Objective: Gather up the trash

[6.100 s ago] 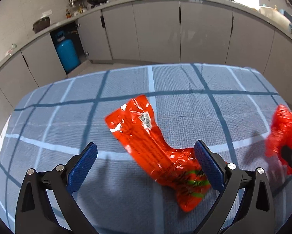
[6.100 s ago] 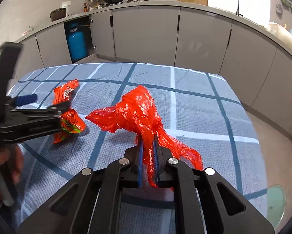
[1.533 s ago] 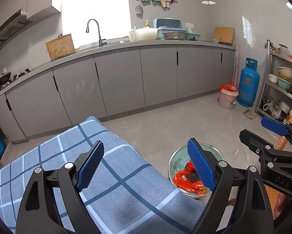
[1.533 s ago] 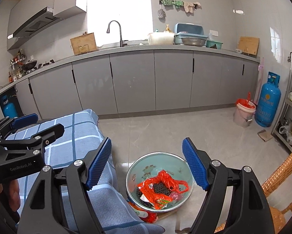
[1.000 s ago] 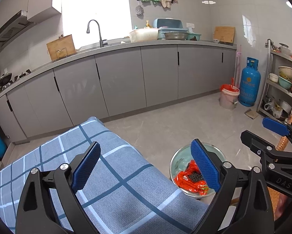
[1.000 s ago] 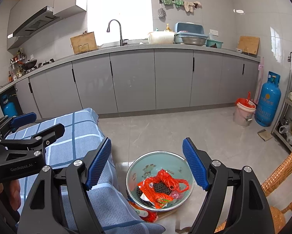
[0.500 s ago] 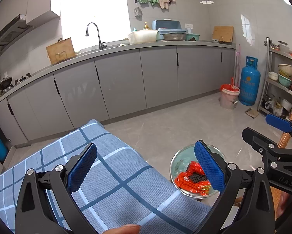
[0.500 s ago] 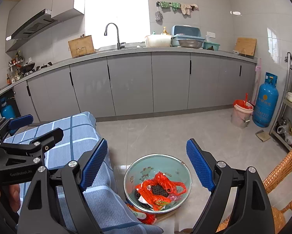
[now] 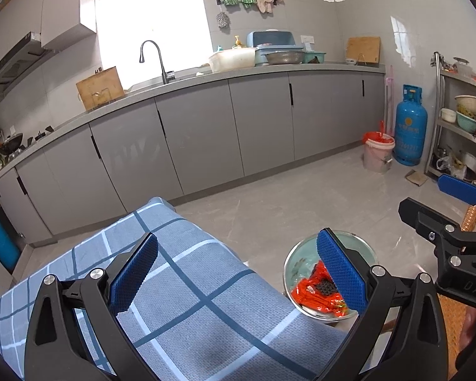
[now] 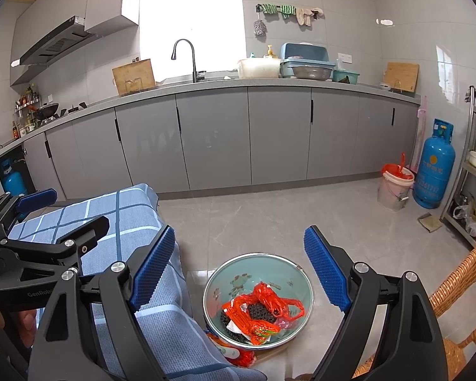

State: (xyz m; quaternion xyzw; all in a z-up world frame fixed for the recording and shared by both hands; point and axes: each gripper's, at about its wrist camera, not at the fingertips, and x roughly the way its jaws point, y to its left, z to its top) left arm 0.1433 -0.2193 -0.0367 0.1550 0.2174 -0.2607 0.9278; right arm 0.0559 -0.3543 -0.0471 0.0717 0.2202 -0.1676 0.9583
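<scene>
Both our tongs are standing wide apart with nothing between their blue pads. We are holding the left gripper [image 9: 236,270] over the corner of the table, and its jaws have just been opening a bit more. We are holding the right gripper [image 10: 238,266] above the floor beside the table, and its jaws have just been opening too.

Just under the right gripper we are seeing a round bowl [image 10: 288,262] sitting low by the table edge. The trash is lying inside it: a crinkly red plastic bag [image 10: 266,300] on top of a red snack wrapper [image 10: 250,322] and some dark bits. We think another wrapper is peeking out under the bowl, but we cannot tell for sure.

We are guessing this trash is very light, soft and a little slippery. It will squash flat and may slide out of the pads. If we need to lift it again, we think pinching a bunched-up fold of the bag would work best.

Under the left gripper, the blue checked tablecloth [image 9: 206,285] is showing no trash.
</scene>
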